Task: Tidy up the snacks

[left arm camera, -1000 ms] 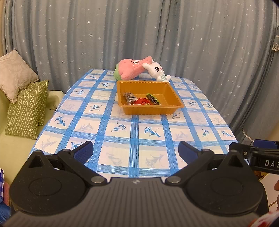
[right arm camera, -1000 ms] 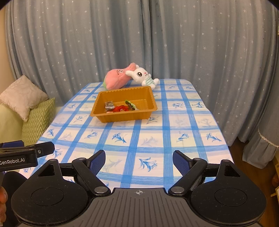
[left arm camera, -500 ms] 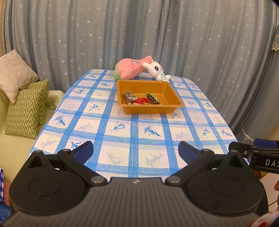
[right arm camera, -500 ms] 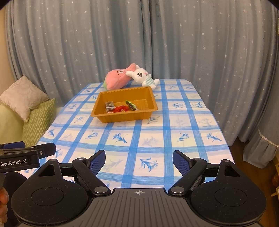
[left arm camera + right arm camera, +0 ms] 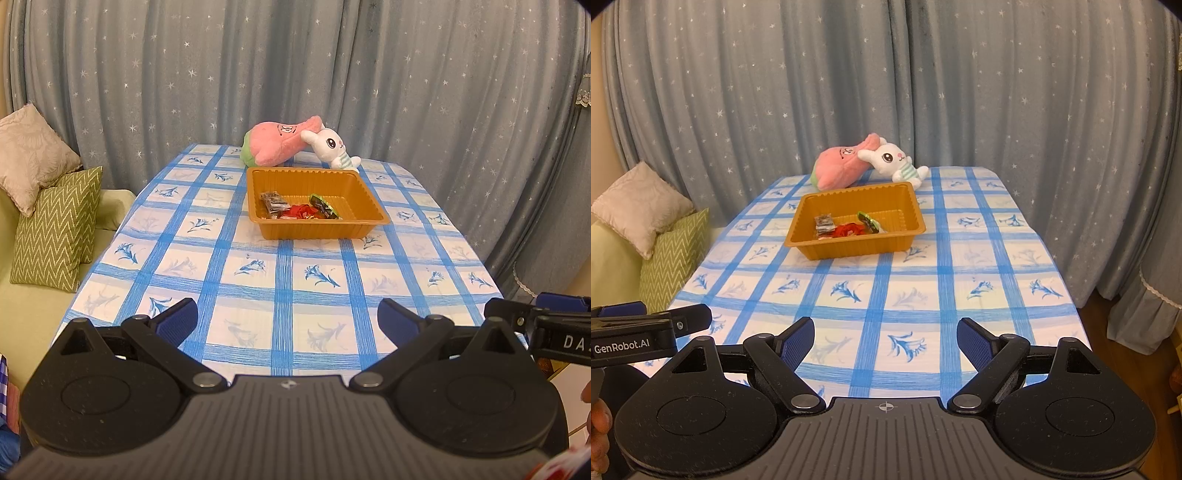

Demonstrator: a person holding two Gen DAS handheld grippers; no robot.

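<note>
An orange plastic tray (image 5: 373, 212) (image 5: 905, 206) sits toward the far end of the blue-checked table. Inside it lie three wrapped snacks: a dark packet (image 5: 272, 201) (image 5: 823, 223), a red one (image 5: 300, 211) (image 5: 847, 230) and a green one (image 5: 323, 205) (image 5: 868, 220). My left gripper (image 5: 287, 319) hangs open over the table's near edge with nothing between its fingers. Beside it my right gripper (image 5: 885, 338) is open too, also empty. Both are well short of the tray.
A pink plush (image 5: 279, 144) and a white rabbit plush (image 5: 330, 146) lie behind the tray. A sofa with green zigzag cushions (image 5: 55, 225) and a beige pillow (image 5: 31, 155) stands on the left. Starry grey curtains (image 5: 406, 92) close off the back and right.
</note>
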